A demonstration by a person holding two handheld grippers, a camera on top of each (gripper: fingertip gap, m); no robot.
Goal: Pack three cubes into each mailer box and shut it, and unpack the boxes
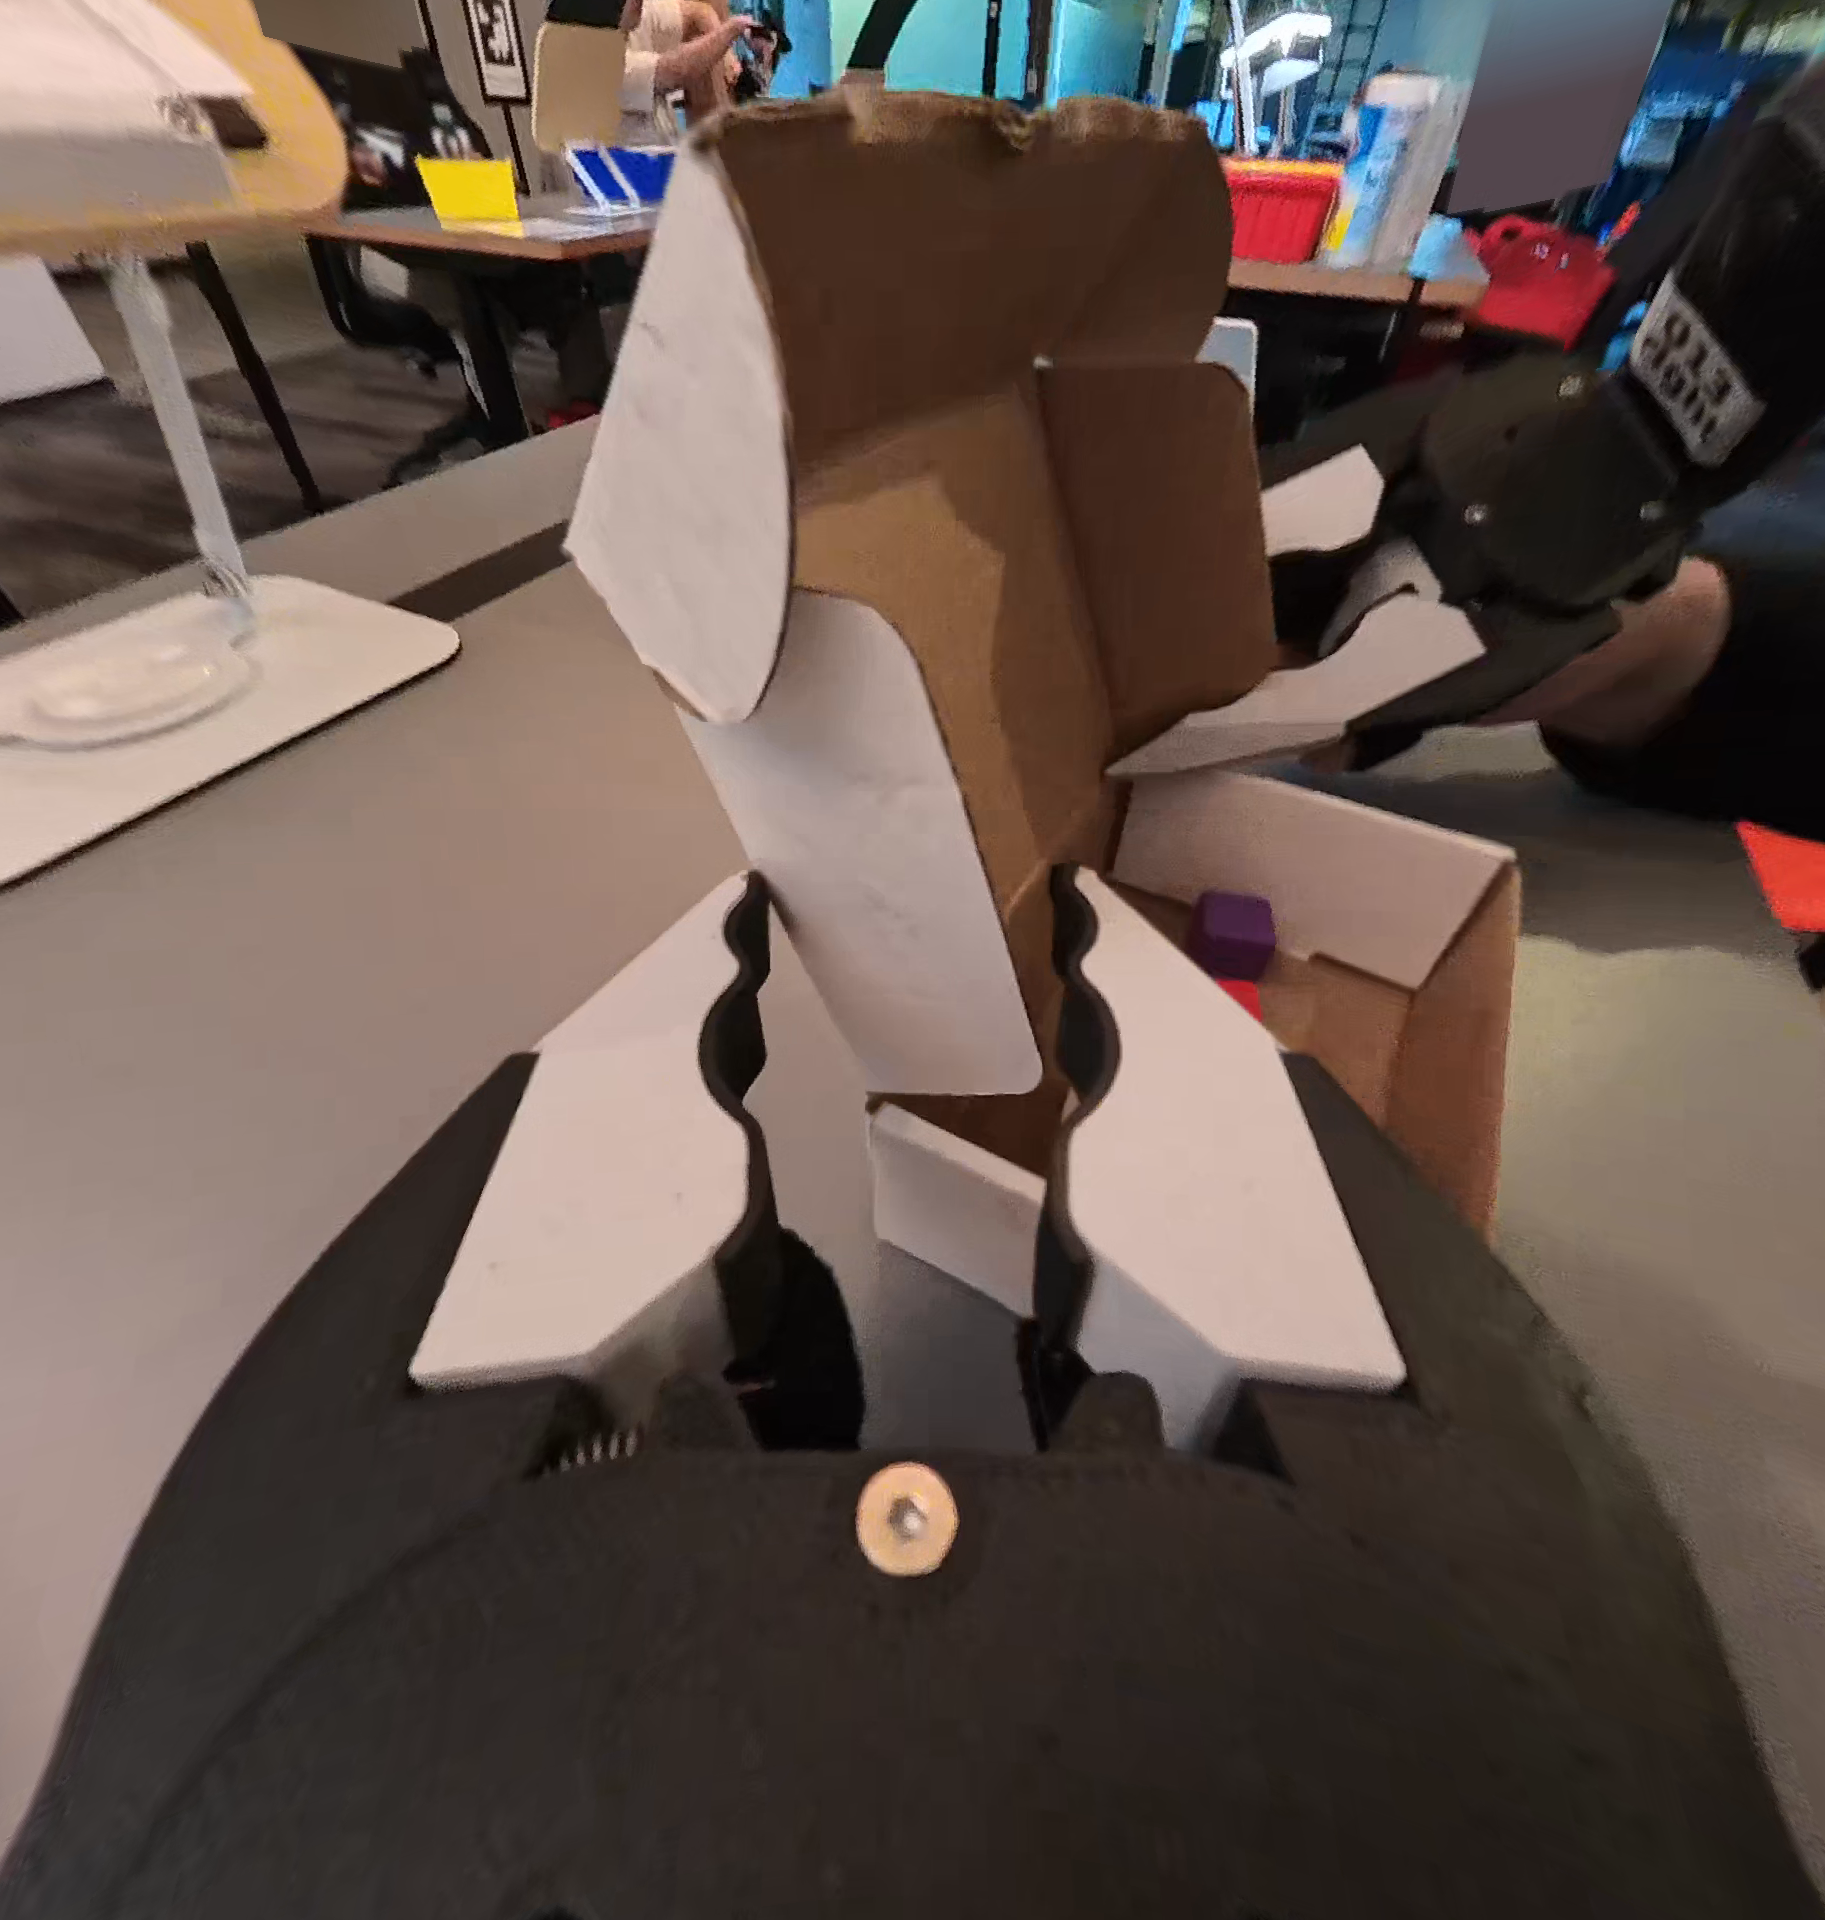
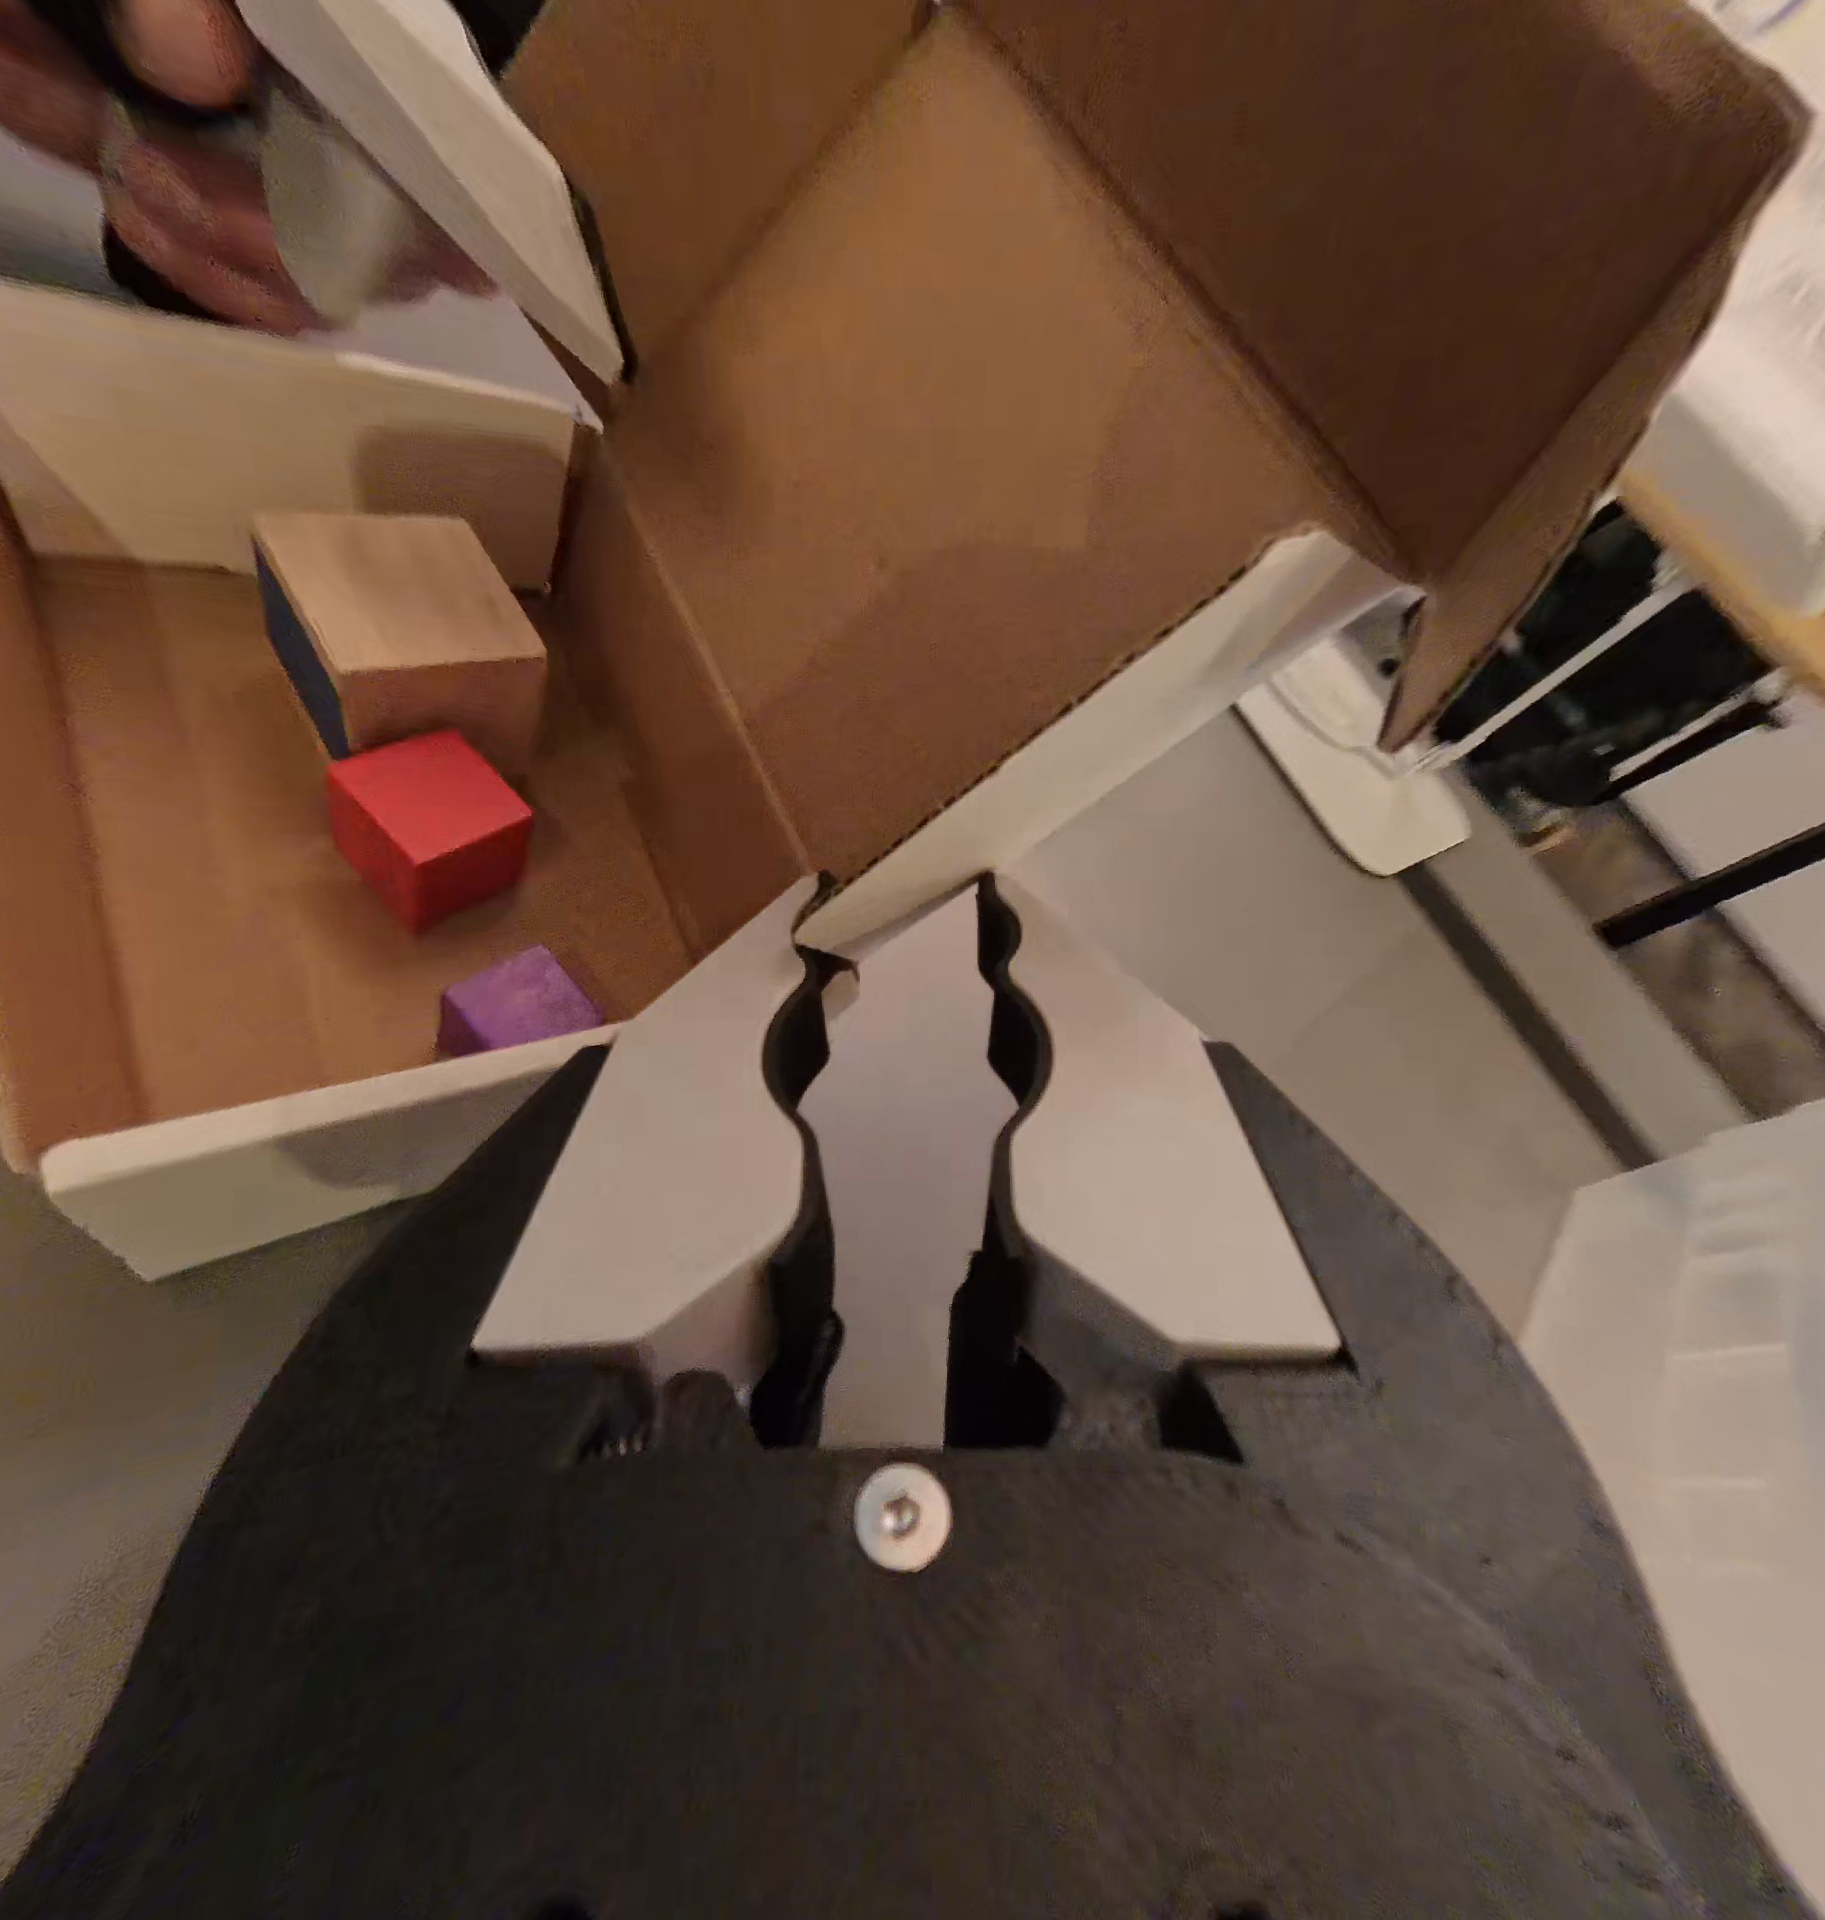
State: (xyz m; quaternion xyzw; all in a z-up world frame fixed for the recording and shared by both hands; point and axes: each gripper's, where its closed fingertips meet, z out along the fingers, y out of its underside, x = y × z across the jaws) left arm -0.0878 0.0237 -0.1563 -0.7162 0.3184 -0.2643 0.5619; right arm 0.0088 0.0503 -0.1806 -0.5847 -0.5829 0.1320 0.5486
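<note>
The mailer box (image 2: 212,1174) stood open on the grey table (image 1: 212,1039), its lid (image 2: 887,468) raised. Inside lay a wooden cube (image 2: 409,613), a red cube (image 2: 425,821) and a purple cube (image 2: 518,1003), along the lid-side wall. The left gripper (image 1: 913,904) gaped around a white side flap (image 1: 887,883). The right gripper (image 2: 897,904) stood parted at the lid's hinge corner, gripping nothing.

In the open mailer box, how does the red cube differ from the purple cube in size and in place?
The red cube looks larger than the purple cube. The red cube sits in the middle of the row, beside the wooden block; the purple cube lies at the end, partly hidden by the box's white front wall. Both rest loose on the cardboard floor, and neither gripper holds them.
</note>
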